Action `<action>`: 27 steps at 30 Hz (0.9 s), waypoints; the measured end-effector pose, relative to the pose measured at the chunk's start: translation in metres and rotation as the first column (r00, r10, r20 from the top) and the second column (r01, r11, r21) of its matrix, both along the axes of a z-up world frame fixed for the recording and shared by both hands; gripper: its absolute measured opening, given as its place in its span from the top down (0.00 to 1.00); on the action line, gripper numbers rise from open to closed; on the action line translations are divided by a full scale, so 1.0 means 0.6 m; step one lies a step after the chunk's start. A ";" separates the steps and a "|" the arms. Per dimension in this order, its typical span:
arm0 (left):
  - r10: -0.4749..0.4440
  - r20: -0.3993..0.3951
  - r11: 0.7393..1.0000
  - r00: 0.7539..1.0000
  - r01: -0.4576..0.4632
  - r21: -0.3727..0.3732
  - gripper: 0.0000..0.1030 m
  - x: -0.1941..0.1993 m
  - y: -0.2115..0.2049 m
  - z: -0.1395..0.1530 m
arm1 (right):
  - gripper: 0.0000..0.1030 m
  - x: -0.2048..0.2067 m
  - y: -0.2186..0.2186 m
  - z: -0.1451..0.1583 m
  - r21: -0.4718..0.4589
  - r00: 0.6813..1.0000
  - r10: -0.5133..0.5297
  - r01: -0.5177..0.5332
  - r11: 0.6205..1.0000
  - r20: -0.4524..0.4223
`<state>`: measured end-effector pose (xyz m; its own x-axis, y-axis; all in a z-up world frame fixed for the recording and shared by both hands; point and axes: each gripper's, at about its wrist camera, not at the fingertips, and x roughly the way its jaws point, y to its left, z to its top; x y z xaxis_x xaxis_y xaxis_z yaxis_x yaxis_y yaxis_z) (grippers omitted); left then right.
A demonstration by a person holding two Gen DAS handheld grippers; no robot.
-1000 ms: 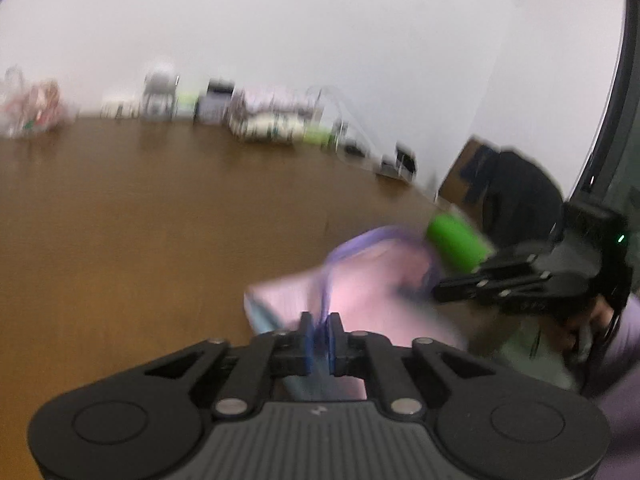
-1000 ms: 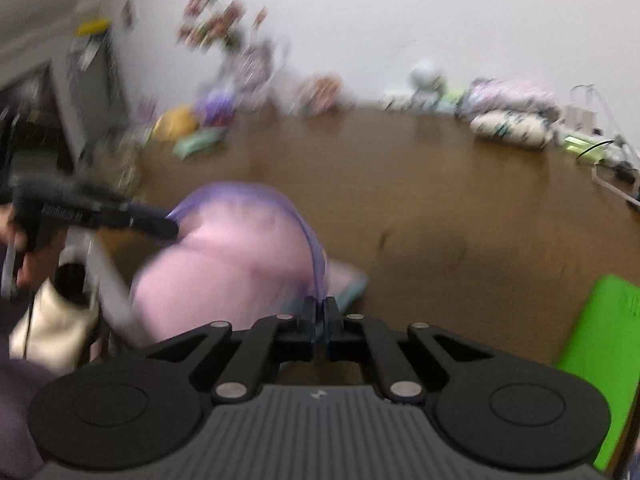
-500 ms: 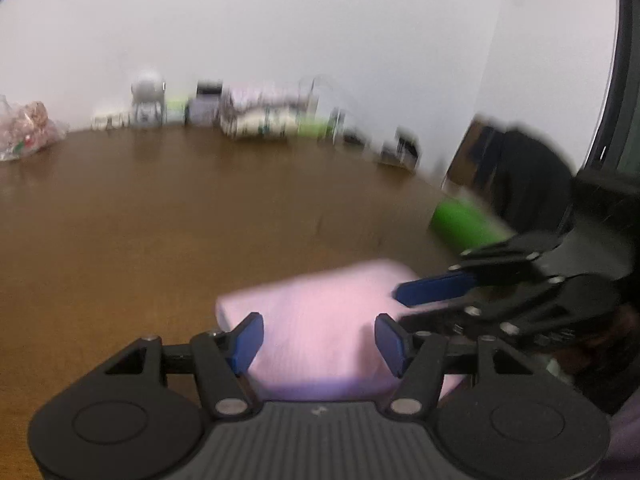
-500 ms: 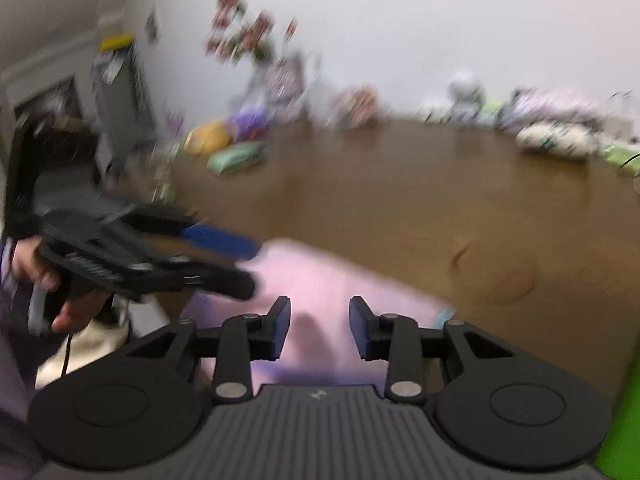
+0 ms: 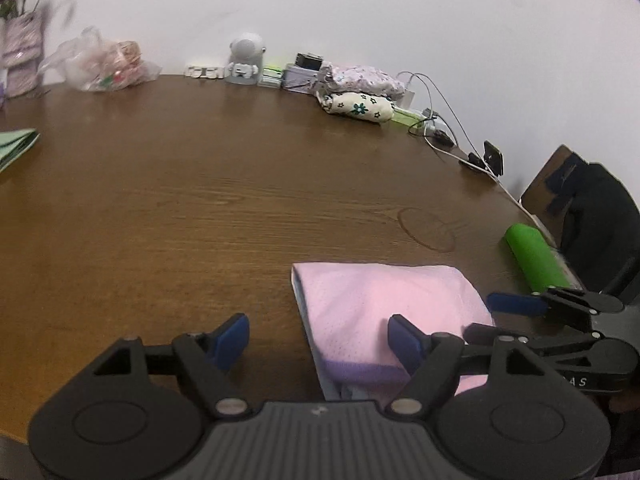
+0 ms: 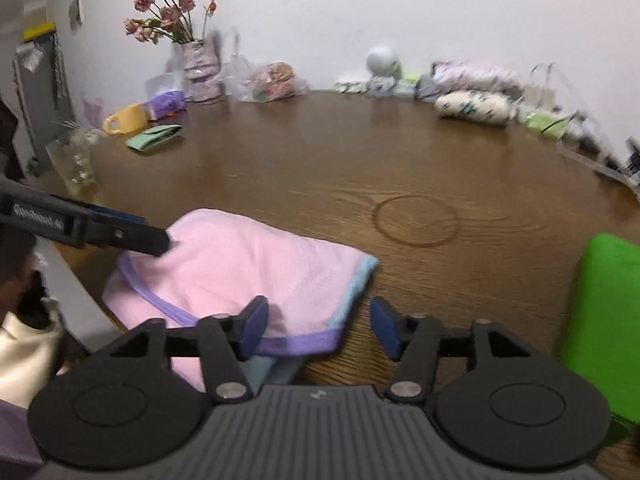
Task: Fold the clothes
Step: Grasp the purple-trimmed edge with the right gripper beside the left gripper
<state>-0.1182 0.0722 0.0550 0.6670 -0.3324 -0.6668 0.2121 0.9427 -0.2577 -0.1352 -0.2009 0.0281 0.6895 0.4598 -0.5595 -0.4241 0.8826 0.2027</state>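
- Pink, with lilac and pale-blue binding, the folded garment (image 5: 384, 312) lay flat on the brown wooden table (image 5: 200, 208), close to the near edge.
- The left gripper (image 5: 318, 338) stood with its blue-padded fingers spread wide and held nothing; its right finger (image 5: 404, 340) hung over the garment's lilac hem, its left finger over bare wood.
- The right gripper (image 6: 318, 322) was likewise spread wide and empty, its left finger (image 6: 252, 326) above the lilac border, its right finger above the table just past the pale-blue edge.
- In the right wrist view the left gripper's fingertip reached to the garment's far left side; whether it touched the cloth could not be told.
- A green roll (image 5: 536, 258) sat to the right of the garment, near the table's right edge, apart from the cloth.
- Beyond the garment a broad stretch of wood lay bare, marked only by a faint ring stain (image 6: 416, 220).
- Clutter kept to the far rim along the wall: folded floral clothes (image 5: 360, 94), a clear bag (image 5: 100, 64), a vase of dried flowers (image 6: 196, 68), cables (image 5: 444, 128).
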 end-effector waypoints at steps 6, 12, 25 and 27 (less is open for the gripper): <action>0.010 0.003 1.000 1.000 -0.010 -0.022 0.26 -0.012 -0.007 0.004 | 0.30 -0.002 0.004 0.001 0.016 1.000 -0.030 0.030 0.999 0.000; -0.031 -0.020 0.999 0.999 0.030 -0.010 0.26 -0.016 -0.027 -0.010 | 0.31 -0.009 0.033 -0.013 -0.020 1.000 -0.007 0.006 1.000 -0.017; -0.079 -0.041 0.996 0.996 0.078 -0.031 0.54 0.000 -0.039 -0.031 | 0.43 -0.014 0.044 -0.029 -0.007 0.998 0.052 -0.052 0.999 0.038; -0.093 -0.047 0.995 0.995 0.091 -0.042 0.59 0.006 -0.042 -0.031 | 0.55 -0.015 0.043 -0.031 0.008 0.997 0.066 -0.066 0.998 0.048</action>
